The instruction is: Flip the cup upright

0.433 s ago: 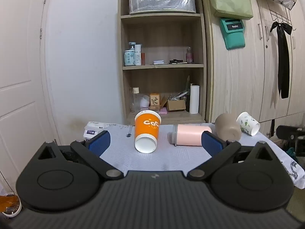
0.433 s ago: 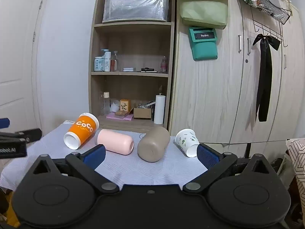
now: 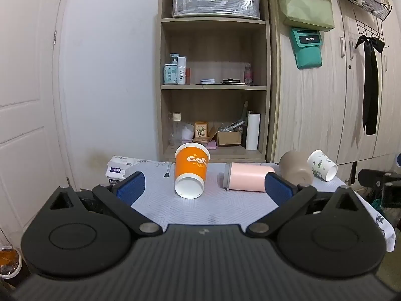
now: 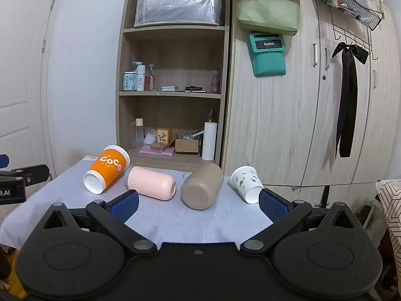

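Several cups lie on their sides on a table with a pale patterned cloth. From left to right they are an orange paper cup, a pink cup, a taupe cup and a white printed paper cup. My left gripper is open and empty, just short of the orange cup. My right gripper is open and empty, just short of the taupe cup. The left gripper's side shows at the left edge of the right wrist view.
A wooden shelf unit with bottles and boxes stands behind the table. Wardrobe doors stand at the right and a white door at the left. A small box lies at the table's far left corner.
The left gripper has shifted slightly; the orange cup sits a little lower and closer in its view. The right view is nearly unchanged. No cup has moved.
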The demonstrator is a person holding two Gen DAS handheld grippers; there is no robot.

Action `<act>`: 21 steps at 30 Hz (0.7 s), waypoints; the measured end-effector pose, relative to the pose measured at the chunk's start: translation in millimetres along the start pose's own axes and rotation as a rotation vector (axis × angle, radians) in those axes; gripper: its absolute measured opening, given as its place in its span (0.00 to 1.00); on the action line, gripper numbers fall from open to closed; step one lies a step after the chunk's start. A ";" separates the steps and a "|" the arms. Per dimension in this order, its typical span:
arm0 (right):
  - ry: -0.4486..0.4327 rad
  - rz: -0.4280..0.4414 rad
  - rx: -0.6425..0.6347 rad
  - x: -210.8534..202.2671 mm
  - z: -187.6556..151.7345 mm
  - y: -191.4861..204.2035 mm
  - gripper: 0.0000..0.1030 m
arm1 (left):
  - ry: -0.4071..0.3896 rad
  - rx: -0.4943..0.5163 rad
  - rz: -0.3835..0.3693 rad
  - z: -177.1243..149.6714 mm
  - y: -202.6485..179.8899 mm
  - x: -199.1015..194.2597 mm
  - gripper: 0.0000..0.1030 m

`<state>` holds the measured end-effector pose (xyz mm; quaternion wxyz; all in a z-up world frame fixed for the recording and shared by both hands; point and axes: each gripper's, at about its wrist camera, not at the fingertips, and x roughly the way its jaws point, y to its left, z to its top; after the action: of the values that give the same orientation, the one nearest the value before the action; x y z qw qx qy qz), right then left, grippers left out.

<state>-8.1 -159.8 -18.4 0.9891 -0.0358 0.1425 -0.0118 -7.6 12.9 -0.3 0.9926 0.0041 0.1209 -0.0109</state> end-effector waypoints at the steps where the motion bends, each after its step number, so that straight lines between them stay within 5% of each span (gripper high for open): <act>1: -0.003 -0.002 -0.001 1.5 -0.4 0.8 1.00 | 0.001 -0.005 0.002 -0.3 1.3 0.2 1.00; 21: -0.034 -0.029 0.034 -7.7 3.0 -10.0 1.00 | -0.061 -0.045 -0.036 -5.5 9.9 -8.1 1.00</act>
<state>-14.7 -169.2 -12.7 0.9916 -0.0212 0.1248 -0.0278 -16.6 23.1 -3.6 0.9953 -0.0206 0.0907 -0.0262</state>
